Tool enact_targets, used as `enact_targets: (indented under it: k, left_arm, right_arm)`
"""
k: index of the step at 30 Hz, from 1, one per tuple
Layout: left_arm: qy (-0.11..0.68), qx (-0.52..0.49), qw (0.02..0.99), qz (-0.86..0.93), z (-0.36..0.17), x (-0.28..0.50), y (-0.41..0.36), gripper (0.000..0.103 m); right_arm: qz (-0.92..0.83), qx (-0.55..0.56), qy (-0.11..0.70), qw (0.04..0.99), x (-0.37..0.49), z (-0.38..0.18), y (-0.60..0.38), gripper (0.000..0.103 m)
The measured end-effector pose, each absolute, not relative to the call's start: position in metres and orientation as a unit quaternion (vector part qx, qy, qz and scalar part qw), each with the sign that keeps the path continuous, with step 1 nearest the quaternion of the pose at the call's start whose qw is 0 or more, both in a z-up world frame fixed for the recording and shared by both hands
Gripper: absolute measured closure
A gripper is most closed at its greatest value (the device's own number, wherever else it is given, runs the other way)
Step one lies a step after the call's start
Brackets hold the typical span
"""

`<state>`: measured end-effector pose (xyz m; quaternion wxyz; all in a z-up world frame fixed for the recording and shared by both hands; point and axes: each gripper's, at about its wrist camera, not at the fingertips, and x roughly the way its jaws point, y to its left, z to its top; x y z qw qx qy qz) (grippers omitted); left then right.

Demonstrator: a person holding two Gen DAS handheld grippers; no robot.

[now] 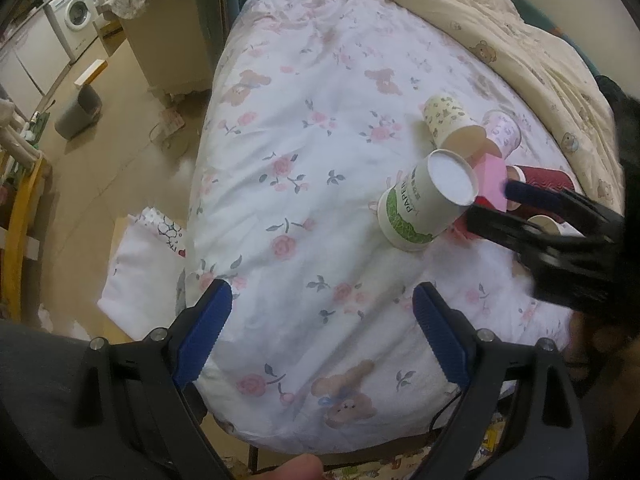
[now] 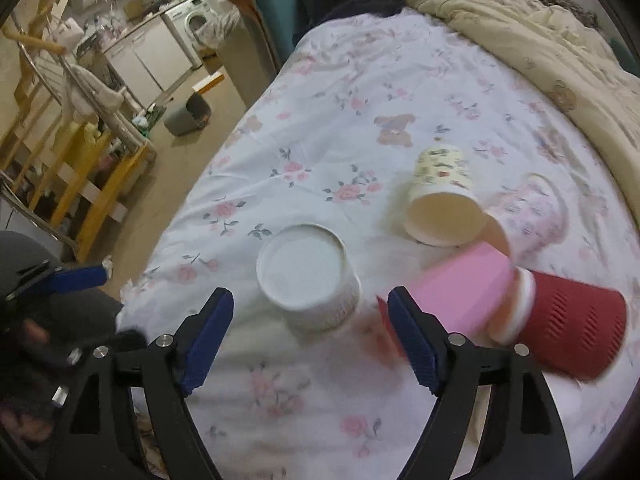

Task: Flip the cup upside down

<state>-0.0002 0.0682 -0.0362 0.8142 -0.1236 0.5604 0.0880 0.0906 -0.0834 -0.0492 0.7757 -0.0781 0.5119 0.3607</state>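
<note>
The white paper cup (image 2: 308,280) stands base-up on the bed (image 2: 360,92), just ahead of the wide-open, empty right gripper (image 2: 310,340), nearer than the equally wide, empty left gripper (image 1: 322,336).

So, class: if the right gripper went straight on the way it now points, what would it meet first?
Most likely the white paper cup, standing upside down just ahead of the open right gripper. Depth is unclear; the pink cup lies slightly right of that line.

A flowered bedsheet (image 1: 320,128) covers the bed, a beige quilt (image 1: 520,40) bunched along its far side. A washing machine (image 1: 74,14) and grey bin (image 1: 78,114) stand on the floor.
</note>
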Motion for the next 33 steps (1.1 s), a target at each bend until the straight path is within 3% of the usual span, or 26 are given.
enact_targets:
  k: [7, 14, 21, 25, 33]
  left_arm:
    - [0.527, -0.085, 0.841, 0.088, -0.022, -0.004, 0.051, 0.013]
    - [0.483, -0.072, 0.868, 0.092, -0.008, -0.017, 0.036, 0.013]
    - [0.453, -0.077, 0.883, 0.098, 0.0, -0.03, 0.028, 0.013]
    - [0.435, -0.067, 0.892, 0.103, 0.005, -0.034, 0.023, 0.0]
    - [0.441, -0.062, 0.891, 0.09, 0.0, -0.032, 0.016, 0.0]
  right_arm:
    - [0.311, 0.009, 0.507, 0.803, 0.066, -0.021, -0.148, 0.017]
    - [0.265, 0.054, 0.479, 0.835, 0.029, -0.011, -0.176, 0.0]
    - [0.231, 0.027, 0.435, 0.87, 0.01, -0.012, -0.181, 0.0]
    - [0.215, 0.024, 0.443, 0.87, 0.011, -0.019, -0.186, 0.0]
    - [0.206, 0.028, 0.442, 0.873, 0.011, -0.021, -0.191, 0.0]
